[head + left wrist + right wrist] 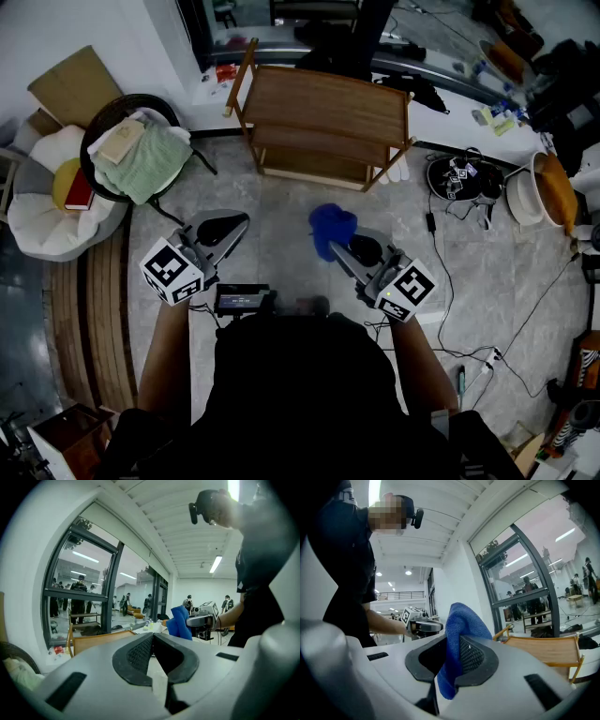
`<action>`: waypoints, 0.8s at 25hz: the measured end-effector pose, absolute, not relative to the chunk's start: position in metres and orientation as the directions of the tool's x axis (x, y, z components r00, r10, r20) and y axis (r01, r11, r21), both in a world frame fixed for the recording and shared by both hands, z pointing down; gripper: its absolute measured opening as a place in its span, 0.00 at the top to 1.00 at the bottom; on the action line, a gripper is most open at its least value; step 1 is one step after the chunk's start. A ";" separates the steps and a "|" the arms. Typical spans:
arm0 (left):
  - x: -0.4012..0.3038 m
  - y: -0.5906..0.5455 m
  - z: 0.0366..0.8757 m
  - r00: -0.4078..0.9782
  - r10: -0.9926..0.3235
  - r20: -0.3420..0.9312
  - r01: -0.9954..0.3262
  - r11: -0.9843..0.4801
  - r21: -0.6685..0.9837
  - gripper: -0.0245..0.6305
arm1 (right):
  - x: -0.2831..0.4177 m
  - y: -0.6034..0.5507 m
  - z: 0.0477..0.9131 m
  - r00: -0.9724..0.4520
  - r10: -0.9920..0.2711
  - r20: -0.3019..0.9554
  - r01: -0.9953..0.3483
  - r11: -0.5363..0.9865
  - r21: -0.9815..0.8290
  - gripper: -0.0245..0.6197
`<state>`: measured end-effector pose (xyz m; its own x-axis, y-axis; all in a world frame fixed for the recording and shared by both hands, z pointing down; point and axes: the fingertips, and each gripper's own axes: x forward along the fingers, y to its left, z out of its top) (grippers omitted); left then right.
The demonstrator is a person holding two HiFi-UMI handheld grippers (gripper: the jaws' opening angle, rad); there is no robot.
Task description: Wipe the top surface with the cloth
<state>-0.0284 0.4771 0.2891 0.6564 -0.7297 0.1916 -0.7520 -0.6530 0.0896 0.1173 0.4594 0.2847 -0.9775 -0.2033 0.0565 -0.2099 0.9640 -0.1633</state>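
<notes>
Cloth in hand, wooden shelf unit not yet wiped.
The wooden shelf unit (pixel 323 103) stands upper centre. At frame centre the blue cloth (pixel 333 225), seemingly soft, light and floppy, is pinched mid-fold by the right gripper (pixel 345 246). The left gripper (pixel 225 230) is pressed together, empty.

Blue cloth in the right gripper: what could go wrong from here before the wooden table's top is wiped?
1. The right gripper pinches only a fold of the blue cloth; the bunched rest could pull free on the first stroke.
2. The wooden table stands apart from the person, and cables lie to the right: a step forward might snag them.
3. The table's raised corner posts could catch the jaws.
</notes>
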 end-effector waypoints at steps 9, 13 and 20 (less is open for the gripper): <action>-0.011 0.464 0.309 0.581 -0.773 0.256 -0.811 -0.578 0.096 0.95 | 0.154 0.444 0.286 -0.978 -0.207 0.039 -0.210 0.964 -0.163 0.87; 0.008 0.455 0.305 0.561 -0.792 0.241 -0.826 -0.552 0.111 0.95 | 0.178 0.438 0.285 -0.980 -0.199 0.026 -0.200 0.960 -0.197 0.87; 0.037 0.453 0.302 0.534 -0.801 0.272 -0.843 -0.528 0.103 0.95 | 0.211 0.411 0.299 -0.970 -0.238 0.044 -0.241 0.932 -0.271 0.87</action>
